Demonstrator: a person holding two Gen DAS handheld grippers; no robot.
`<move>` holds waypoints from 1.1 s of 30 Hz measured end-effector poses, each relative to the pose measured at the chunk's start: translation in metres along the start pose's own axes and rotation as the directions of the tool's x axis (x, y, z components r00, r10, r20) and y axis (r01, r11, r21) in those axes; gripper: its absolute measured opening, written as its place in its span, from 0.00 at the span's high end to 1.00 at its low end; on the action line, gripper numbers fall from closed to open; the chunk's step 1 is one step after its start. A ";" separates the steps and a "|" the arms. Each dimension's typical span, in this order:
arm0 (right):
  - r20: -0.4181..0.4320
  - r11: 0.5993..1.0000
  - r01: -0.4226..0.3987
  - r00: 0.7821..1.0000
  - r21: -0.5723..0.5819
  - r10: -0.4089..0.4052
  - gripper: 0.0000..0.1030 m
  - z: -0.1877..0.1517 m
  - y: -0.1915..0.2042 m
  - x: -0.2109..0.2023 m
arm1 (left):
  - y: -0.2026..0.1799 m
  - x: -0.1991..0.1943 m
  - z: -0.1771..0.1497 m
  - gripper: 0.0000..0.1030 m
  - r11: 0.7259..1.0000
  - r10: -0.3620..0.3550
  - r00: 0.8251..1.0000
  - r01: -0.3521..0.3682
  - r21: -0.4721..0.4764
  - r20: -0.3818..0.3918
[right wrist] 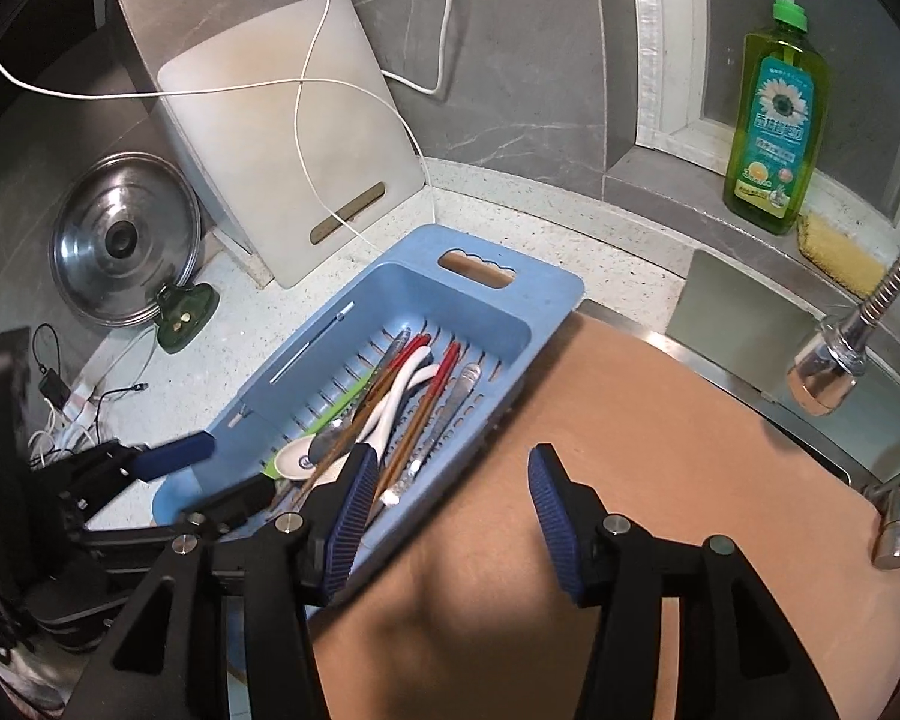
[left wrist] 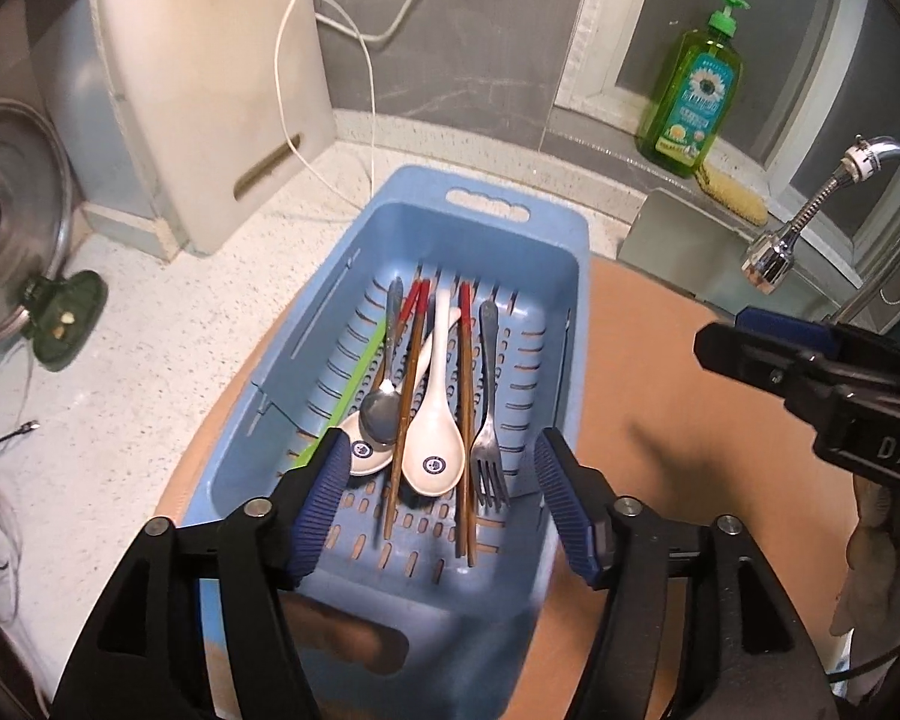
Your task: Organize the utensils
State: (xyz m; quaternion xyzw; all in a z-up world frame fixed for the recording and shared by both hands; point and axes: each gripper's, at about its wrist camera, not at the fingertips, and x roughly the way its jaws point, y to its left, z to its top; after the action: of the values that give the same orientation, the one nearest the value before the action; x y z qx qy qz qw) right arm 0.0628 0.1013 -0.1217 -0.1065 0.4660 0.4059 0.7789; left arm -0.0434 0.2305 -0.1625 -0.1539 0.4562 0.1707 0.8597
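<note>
We hold both claws released, the left claw [left wrist: 438, 498] above the utensils [left wrist: 432, 396] lying in the blue basket [left wrist: 486, 198], the right claw [right wrist: 444, 516] beside it; we should lower squarely onto one handle

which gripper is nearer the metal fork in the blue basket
Left. The left gripper hangs open right over the blue basket, the metal fork just inside its jaws. The right gripper, also open, sits off the basket's side over the brown board.

even indoor light, soft shadows, fisheye-warped dark corners
</note>
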 end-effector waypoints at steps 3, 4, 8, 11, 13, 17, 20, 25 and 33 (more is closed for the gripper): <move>0.024 1.000 0.003 1.000 -0.020 -0.003 0.53 -0.008 -0.005 -0.010 | -0.008 -0.015 -0.003 0.30 1.000 0.023 0.999 -0.024 0.008 0.032; 0.037 0.999 0.011 0.999 -0.033 -0.009 0.53 -0.010 -0.006 -0.014 | -0.010 -0.019 -0.004 0.27 1.000 0.030 0.999 -0.030 0.005 0.041; 0.078 0.999 0.019 0.997 -0.048 -0.015 0.53 -0.019 -0.010 -0.034 | -0.017 -0.038 -0.006 0.26 0.998 0.054 0.994 -0.052 -0.026 0.091; 0.097 0.999 0.005 0.995 -0.037 -0.001 0.51 -0.022 -0.014 -0.048 | -0.025 -0.053 -0.009 0.25 0.997 0.072 0.990 -0.068 -0.041 0.117; 0.112 0.999 -0.001 0.994 -0.036 0.005 0.44 -0.026 -0.016 -0.060 | -0.031 -0.063 -0.011 0.21 0.996 0.075 0.988 -0.068 -0.051 0.136; 0.155 0.999 0.004 0.988 -0.033 0.001 0.39 -0.035 -0.021 -0.082 | -0.040 -0.087 -0.016 0.21 0.995 0.078 0.978 -0.065 -0.071 0.193; 0.164 1.000 -0.007 0.986 -0.022 0.010 0.39 -0.042 -0.025 -0.095 | -0.043 -0.100 -0.018 0.21 0.996 0.074 0.974 -0.060 -0.072 0.215; 0.218 1.000 0.019 0.976 -0.012 -0.016 0.33 -0.050 -0.030 -0.115 | -0.047 -0.116 -0.023 0.20 0.994 0.090 0.965 -0.073 -0.078 0.246; 0.267 0.998 0.068 0.962 -0.012 -0.063 0.13 -0.057 -0.032 -0.131 | -0.051 -0.124 -0.023 0.20 0.995 0.089 0.962 -0.072 -0.073 0.257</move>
State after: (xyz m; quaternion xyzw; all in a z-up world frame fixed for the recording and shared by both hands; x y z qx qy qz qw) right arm 0.0189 -0.0202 -0.0534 -0.0746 0.3490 0.3956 0.8463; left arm -0.1030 0.1566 -0.0658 -0.1387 0.3399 0.2385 0.8991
